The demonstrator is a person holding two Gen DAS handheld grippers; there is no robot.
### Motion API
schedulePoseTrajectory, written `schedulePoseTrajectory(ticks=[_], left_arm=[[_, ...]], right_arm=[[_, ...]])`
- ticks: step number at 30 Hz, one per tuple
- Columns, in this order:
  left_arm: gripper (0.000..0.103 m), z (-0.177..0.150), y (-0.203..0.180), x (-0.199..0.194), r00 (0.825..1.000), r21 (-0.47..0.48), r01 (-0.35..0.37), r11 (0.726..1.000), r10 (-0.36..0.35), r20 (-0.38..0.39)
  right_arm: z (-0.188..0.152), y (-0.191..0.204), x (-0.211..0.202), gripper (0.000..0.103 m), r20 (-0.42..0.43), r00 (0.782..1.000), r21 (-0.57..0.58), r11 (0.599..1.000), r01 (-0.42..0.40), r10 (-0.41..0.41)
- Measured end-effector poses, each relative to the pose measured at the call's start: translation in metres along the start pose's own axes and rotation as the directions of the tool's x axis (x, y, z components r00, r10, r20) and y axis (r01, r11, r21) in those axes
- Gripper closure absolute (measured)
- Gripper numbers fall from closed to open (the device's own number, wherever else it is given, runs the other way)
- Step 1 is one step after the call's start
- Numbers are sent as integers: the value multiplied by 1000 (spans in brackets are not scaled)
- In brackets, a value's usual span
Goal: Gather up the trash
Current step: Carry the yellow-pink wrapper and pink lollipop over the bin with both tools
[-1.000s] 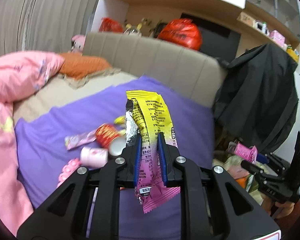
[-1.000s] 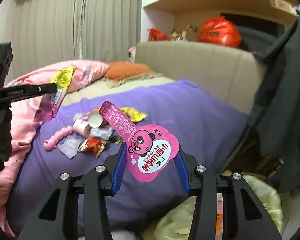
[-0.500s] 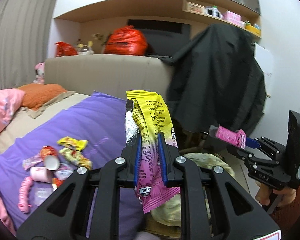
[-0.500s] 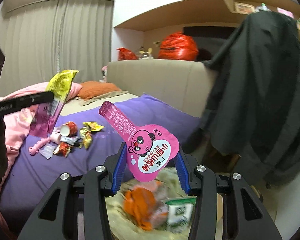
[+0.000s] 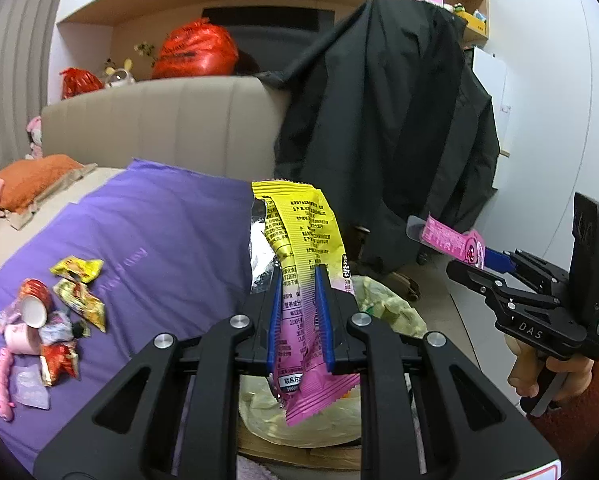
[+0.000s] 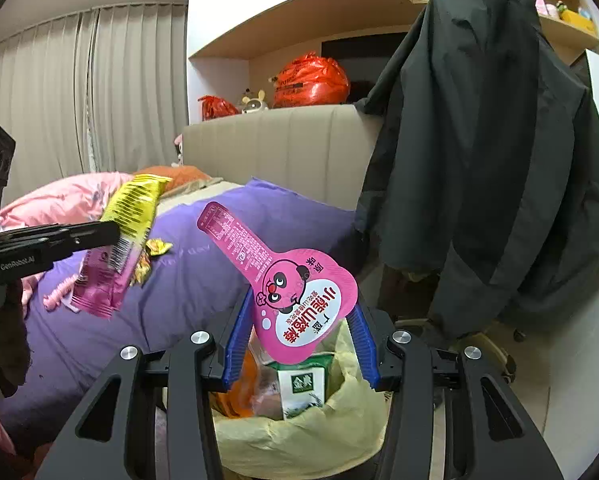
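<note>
Yellow-lined bin holds a green carton; both grippers pinch 1 wrapper each.

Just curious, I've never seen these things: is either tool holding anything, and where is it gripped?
Left tool pinches the yellow-and-pink wrapper across its lower, pink half. Right tool holds the pink lid at its wide round end.

Your left wrist camera looks along its fingers toward the headboard and black coat, close above the trash bag, your right wrist camera faces the same way from further right, both share the purple bedspread, each sees the other gripper.
</note>
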State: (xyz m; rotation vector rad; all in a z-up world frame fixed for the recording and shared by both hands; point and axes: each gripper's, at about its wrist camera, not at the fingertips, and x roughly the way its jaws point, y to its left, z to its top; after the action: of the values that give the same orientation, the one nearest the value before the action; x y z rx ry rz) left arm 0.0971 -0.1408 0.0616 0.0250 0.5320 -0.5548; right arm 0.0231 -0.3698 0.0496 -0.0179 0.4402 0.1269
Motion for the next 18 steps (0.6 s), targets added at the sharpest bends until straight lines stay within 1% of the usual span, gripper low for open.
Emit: schedulePoseTrajectory(ticks=[5, 9, 13, 18], left_arm=[[87, -20, -1, 32, 997, -29, 43, 999, -45, -67], [87, -37, -1, 63, 987, -55, 77, 996, -84, -138], [87, -48, -4, 88, 974, -58, 101, 993, -110, -200], [87, -55, -10, 105, 962, -62, 131, 989, -142, -232]], right_arm=[[-7, -3, 16, 60, -50, 999, -30, 999, 15, -17], [-16, -9, 38, 60, -104, 994, -34, 999, 24, -28], [-21, -14, 53, 60, -133, 991, -24, 999, 24, -27], [-24, -19, 66, 60, -159, 987, -9, 1000, 19, -20]])
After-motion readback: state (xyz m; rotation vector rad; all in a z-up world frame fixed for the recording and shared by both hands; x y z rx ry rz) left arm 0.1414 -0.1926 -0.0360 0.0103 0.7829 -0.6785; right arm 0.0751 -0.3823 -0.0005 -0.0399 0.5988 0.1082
